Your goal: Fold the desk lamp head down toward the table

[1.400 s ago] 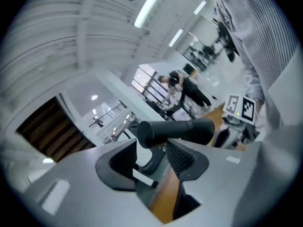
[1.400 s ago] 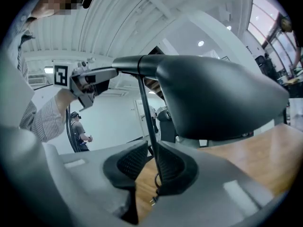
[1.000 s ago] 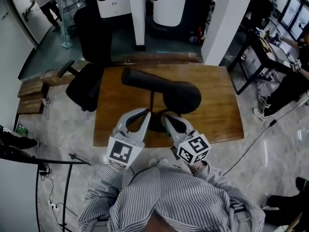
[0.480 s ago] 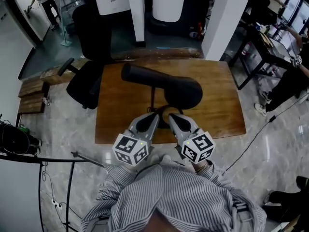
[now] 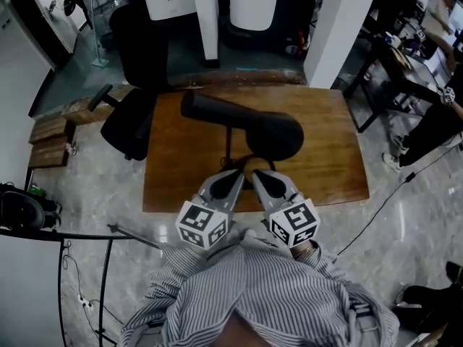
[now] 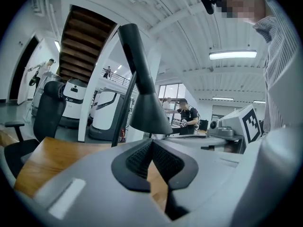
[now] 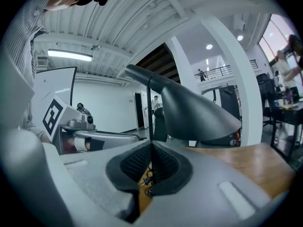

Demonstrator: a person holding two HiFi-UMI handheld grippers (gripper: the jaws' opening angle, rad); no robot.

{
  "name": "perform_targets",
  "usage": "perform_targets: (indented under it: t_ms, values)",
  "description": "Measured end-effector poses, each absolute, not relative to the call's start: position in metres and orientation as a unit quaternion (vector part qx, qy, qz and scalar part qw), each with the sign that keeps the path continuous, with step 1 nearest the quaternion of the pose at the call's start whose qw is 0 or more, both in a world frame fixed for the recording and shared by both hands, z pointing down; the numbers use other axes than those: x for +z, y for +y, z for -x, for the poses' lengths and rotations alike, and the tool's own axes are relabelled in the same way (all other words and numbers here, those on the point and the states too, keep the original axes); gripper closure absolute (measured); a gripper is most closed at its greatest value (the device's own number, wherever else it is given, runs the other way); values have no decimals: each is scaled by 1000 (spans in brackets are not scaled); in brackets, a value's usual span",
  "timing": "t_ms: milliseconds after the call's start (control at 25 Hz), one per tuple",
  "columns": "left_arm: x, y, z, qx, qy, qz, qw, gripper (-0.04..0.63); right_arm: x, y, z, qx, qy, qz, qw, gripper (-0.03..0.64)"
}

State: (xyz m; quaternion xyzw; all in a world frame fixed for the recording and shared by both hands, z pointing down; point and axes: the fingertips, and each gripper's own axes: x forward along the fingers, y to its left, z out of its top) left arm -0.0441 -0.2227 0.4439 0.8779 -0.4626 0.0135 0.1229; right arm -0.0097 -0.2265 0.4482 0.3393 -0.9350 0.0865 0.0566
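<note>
1. On the bench [image 5: 333, 172], the lamp [image 5: 249, 127] stands near the front edge, its head raised on a thin stem.
2. Just in front of the lamp's base, the left gripper [image 5: 233, 178] is fully closed and empty.
3. Beside it, toward the lamp's right, the right gripper [image 5: 257, 178] is closed too, holding nothing.

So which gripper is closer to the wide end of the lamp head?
Right. The right gripper sits just below the lamp head's wide end in the head view; the left gripper is beside it, further left, nearer the thin stem.
</note>
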Motion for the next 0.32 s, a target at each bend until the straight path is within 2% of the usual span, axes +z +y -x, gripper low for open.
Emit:
perform_targets:
  t_ms: [320]
  values:
    - [447, -223, 38, 30, -455, -884, 106, 589, 458, -226, 12, 76, -940, -322, 84, 615]
